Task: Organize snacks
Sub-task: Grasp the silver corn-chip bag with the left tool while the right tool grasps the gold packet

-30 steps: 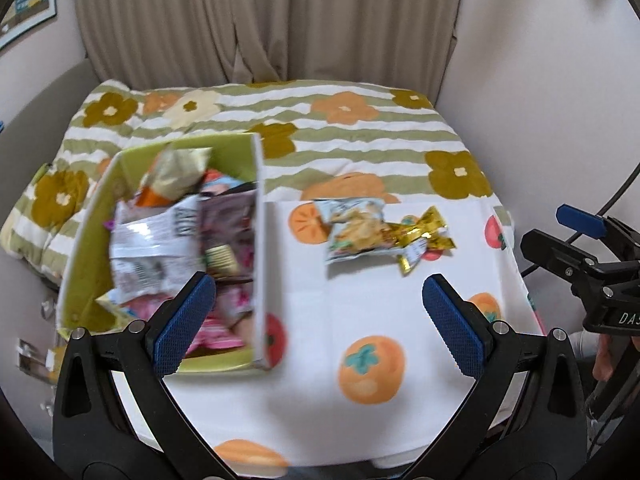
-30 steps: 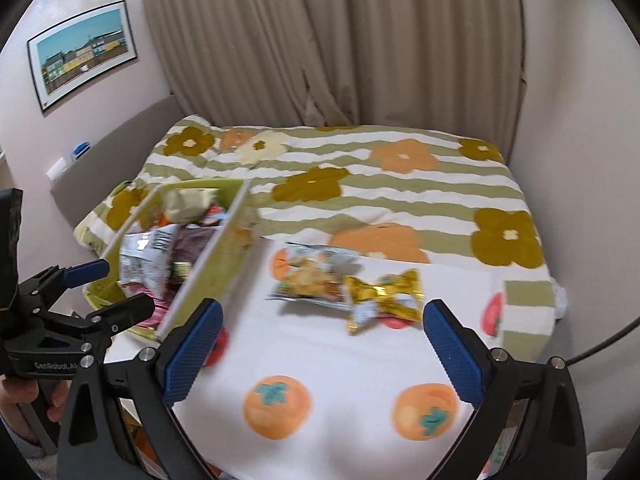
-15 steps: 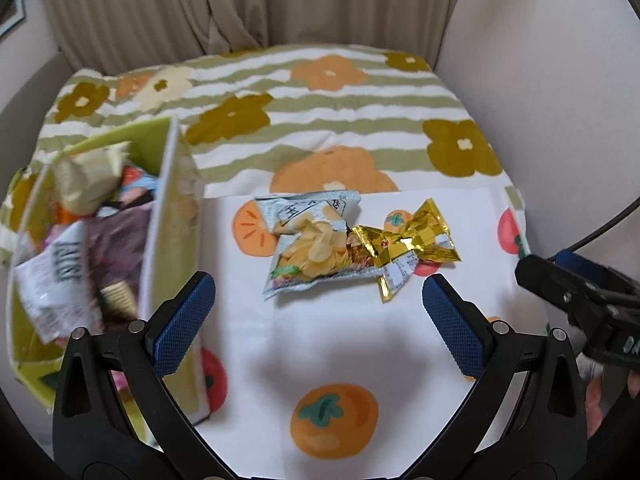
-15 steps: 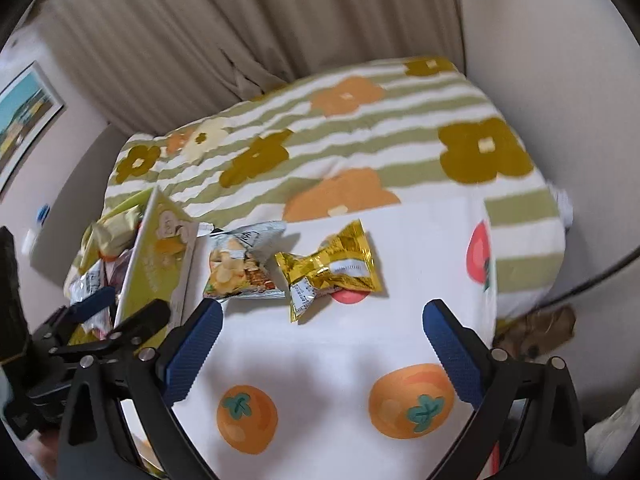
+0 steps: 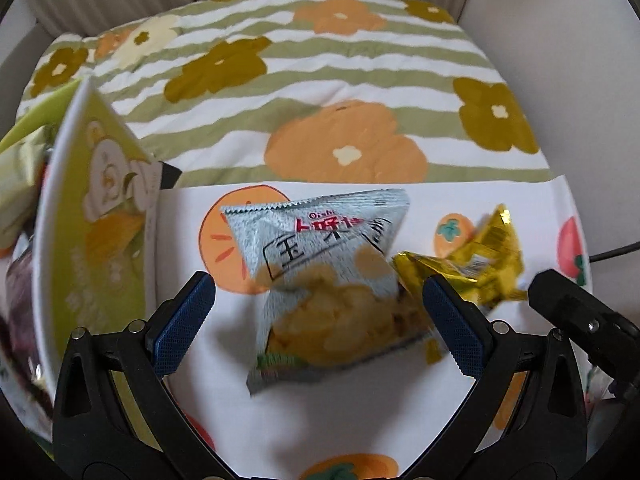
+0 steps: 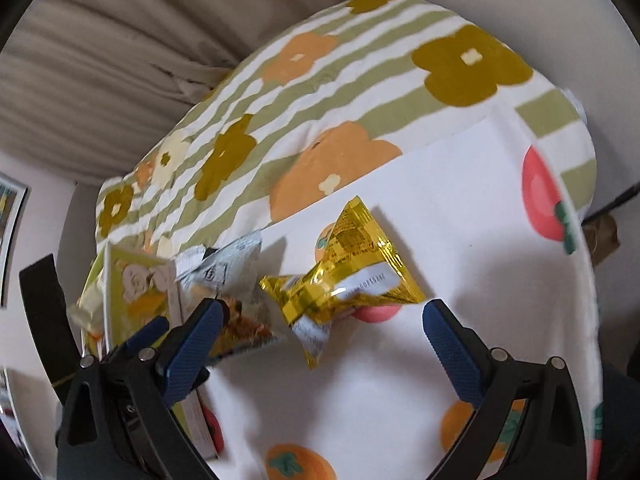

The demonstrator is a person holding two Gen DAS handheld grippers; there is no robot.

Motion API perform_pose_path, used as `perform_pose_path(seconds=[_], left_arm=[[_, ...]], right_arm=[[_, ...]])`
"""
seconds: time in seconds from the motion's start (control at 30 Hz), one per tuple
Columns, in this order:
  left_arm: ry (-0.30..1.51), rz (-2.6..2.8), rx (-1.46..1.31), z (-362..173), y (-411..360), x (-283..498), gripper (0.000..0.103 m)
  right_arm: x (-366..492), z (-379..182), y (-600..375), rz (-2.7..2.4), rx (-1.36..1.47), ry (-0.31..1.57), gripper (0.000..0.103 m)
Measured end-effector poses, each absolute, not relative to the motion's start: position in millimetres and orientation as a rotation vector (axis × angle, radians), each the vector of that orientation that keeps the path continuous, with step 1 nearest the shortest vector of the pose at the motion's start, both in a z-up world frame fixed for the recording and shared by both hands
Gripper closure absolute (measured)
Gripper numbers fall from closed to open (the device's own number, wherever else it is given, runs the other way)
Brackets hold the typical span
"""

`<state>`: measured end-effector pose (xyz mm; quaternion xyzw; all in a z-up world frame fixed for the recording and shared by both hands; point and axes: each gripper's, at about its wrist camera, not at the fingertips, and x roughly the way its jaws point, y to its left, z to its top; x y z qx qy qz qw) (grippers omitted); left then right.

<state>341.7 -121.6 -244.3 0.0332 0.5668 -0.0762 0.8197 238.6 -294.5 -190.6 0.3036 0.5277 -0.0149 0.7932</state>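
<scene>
Both grippers wide, empty: left gripper (image 5: 320,312) straddles silver crinkly chip bag (image 5: 332,292), right gripper (image 6: 322,344) over gold foil packet (image 6: 344,276). Packs seemingly overlap; lifting one may drag other.

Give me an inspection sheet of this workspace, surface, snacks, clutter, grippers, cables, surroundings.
Surface: white fruit-print cloth over a striped floral blanket.
Job's things: silver chip bag beside a gold foil snack packet, touching; green cardboard box already holding other packets.
Clutter: nothing seen.
Grippers: left gripper open, straddling the chip bag; right gripper open around the gold packet.
Cables: a dark cable at the right edge.
Surroundings: beige curtain, framed picture, plain wall.
</scene>
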Motion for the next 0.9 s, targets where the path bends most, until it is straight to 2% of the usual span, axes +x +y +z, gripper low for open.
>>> perform_pose_path(seconds=[0.47, 0.8, 0.9], left_arm=[[1.279, -0.205, 0.102, -270.6, -119.9, 360.0, 0.001], [1.28, -0.188, 0.142, -270.9, -110.9, 355.0, 0.001], [1.287, -0.188, 0.135, -272.8, -109.1, 353.7, 0.001]], right_arm=[[281.8, -235.1, -272.1, -0.172, 0.596, 1.21, 0.003], [296.3, -241.1, -264.6, -0.075, 0.287, 1.279, 0.004], [291.8, -238.5, -264.7, -0.083, 0.269, 1.285, 0.004]])
